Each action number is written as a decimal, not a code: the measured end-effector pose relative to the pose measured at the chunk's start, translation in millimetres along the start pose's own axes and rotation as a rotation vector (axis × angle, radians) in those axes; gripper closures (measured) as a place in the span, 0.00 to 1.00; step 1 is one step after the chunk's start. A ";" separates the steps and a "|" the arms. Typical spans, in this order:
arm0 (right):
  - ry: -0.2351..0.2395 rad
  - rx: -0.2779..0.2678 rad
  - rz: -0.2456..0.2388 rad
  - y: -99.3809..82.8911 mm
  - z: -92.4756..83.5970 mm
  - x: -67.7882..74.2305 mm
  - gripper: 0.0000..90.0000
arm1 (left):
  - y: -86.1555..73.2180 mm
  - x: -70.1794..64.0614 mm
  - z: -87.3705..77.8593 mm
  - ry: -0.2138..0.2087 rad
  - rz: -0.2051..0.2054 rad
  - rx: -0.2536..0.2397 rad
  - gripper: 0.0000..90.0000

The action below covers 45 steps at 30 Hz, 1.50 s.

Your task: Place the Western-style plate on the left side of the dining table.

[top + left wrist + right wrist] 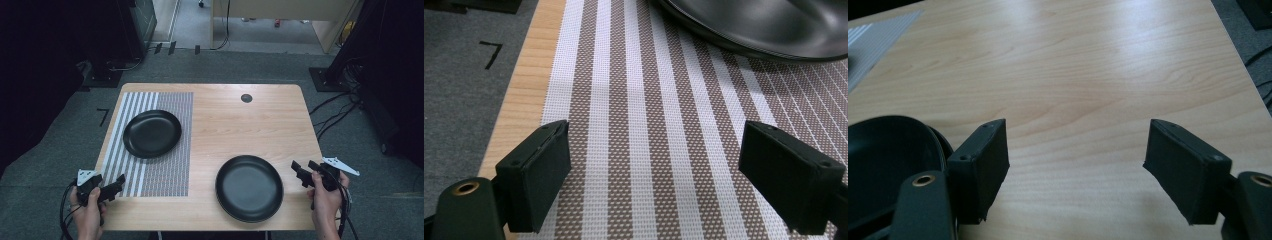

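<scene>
Two black plates lie on a wooden table (240,120). One plate (152,133) rests on a striped placemat (165,170) at the left; its rim (764,30) fills the top of the left gripper view. The other plate (249,188) sits on bare wood near the front edge, and its edge (888,155) appears at the left of the right gripper view. My left gripper (114,187) is open over the mat's near left corner (649,165). My right gripper (307,172) is open just right of the front plate, above bare wood (1078,160). Neither holds anything.
A small dark round grommet (246,98) sits near the table's far edge. Grey carpet surrounds the table, with cables (335,110) and dark stands at the right and back left. A black mark (491,52) is on the floor left of the table.
</scene>
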State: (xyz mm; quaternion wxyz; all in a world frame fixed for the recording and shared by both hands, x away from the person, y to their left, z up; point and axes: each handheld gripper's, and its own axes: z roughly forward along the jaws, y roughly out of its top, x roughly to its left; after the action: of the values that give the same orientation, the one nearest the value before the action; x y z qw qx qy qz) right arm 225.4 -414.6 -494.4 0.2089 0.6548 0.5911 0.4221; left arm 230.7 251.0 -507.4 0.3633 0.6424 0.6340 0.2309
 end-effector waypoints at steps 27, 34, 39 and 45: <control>-0.116 0.041 -0.047 -36.6 -24.8 -28.4 0.28 | -19.9 12.6 -12.7 0.022 0.040 0.014 0.15; -0.150 0.048 -0.062 -40.5 -27.9 -32.5 0.28 | -22.2 14.0 -15.8 0.027 0.048 0.000 0.15; -0.171 0.066 -0.084 -43.7 -26.1 -32.9 0.27 | -23.7 15.0 -15.9 0.022 0.051 0.010 0.15; -0.205 0.078 -0.132 -44.7 -23.7 -28.1 0.27 | -24.7 11.3 -14.1 0.046 0.084 0.016 0.14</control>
State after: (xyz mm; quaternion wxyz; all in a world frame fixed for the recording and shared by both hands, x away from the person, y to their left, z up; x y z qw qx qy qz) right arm 181.3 -437.2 -524.4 0.2697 0.6620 0.6244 0.3148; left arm 205.2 262.9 -519.2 0.3333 0.6661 0.6164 0.2555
